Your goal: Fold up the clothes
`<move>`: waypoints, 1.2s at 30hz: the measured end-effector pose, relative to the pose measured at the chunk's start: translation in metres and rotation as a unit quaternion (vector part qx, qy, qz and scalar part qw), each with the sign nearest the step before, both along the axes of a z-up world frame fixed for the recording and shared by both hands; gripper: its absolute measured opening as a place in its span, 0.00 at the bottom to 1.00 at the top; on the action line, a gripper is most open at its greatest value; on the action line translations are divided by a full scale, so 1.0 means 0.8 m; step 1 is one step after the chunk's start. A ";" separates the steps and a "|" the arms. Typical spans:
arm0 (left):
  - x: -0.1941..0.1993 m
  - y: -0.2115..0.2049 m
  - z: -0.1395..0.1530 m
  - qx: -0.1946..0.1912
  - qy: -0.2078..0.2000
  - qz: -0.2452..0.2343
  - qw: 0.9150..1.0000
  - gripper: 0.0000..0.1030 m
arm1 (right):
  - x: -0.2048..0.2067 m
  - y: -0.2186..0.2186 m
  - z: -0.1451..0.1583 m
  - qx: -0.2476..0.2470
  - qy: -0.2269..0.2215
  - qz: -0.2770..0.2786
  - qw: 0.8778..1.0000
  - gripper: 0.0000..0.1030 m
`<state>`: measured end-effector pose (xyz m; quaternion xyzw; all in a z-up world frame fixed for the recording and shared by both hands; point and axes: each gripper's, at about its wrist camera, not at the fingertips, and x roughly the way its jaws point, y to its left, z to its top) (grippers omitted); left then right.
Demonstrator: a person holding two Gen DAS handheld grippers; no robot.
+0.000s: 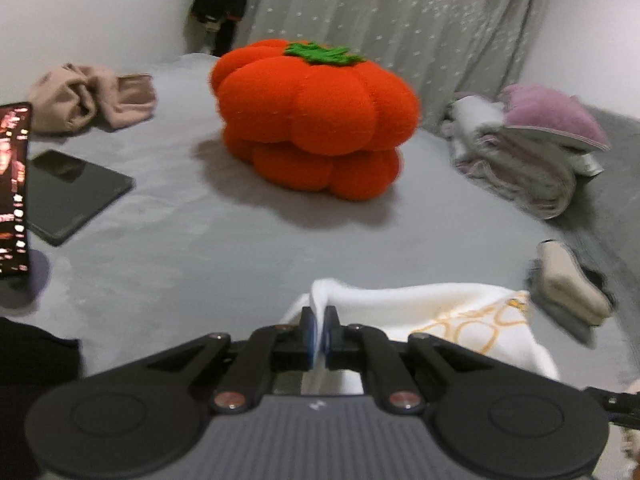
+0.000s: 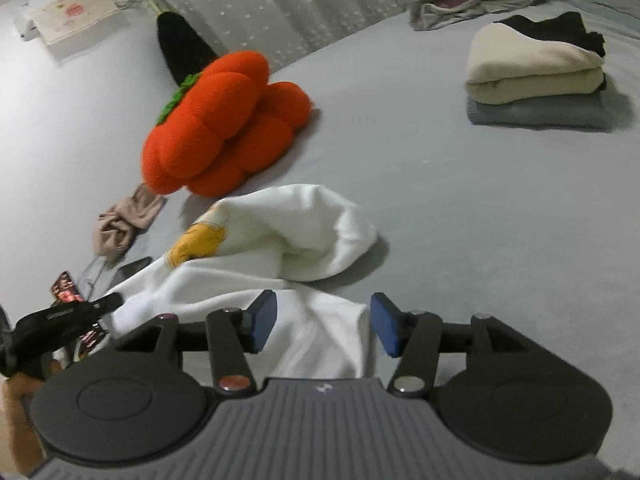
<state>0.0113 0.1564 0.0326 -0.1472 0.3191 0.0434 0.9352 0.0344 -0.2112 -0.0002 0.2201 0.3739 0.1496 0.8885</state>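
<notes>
Left tongs (image 1: 319,334) pinch an edge of the white garment (image 2: 280,236), lying crumpled before the orange pumpkin cushion (image 2: 224,128), probably to spread it; right tongs (image 2: 323,326) stand released above the cloth.

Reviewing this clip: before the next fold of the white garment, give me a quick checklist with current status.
1. Left claw clamped on white garment: ok.
2. Right claw gripping the cloth: not ok, pads apart with the cloth lying between them.
3. Garment laid flat: not ok, bunched and creased.
4. Bed surface free on the right: ok.
5. Orange pumpkin plush clear of the garment: cannot tell, very close.
6. Folded stack undisturbed: ok.
</notes>
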 end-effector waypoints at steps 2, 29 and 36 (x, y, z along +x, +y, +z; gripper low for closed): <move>0.008 0.005 -0.007 0.011 0.013 0.017 1.000 0.04 | 0.005 0.004 -0.009 -0.006 0.011 -0.003 1.000 0.55; 0.029 0.000 -0.025 0.055 0.038 0.078 0.995 0.33 | 0.012 0.018 -0.037 -0.064 0.030 -0.038 0.997 0.00; 0.023 -0.016 -0.016 0.041 0.009 0.041 0.998 0.44 | 0.009 -0.043 -0.010 -0.055 -0.002 -0.101 0.993 0.03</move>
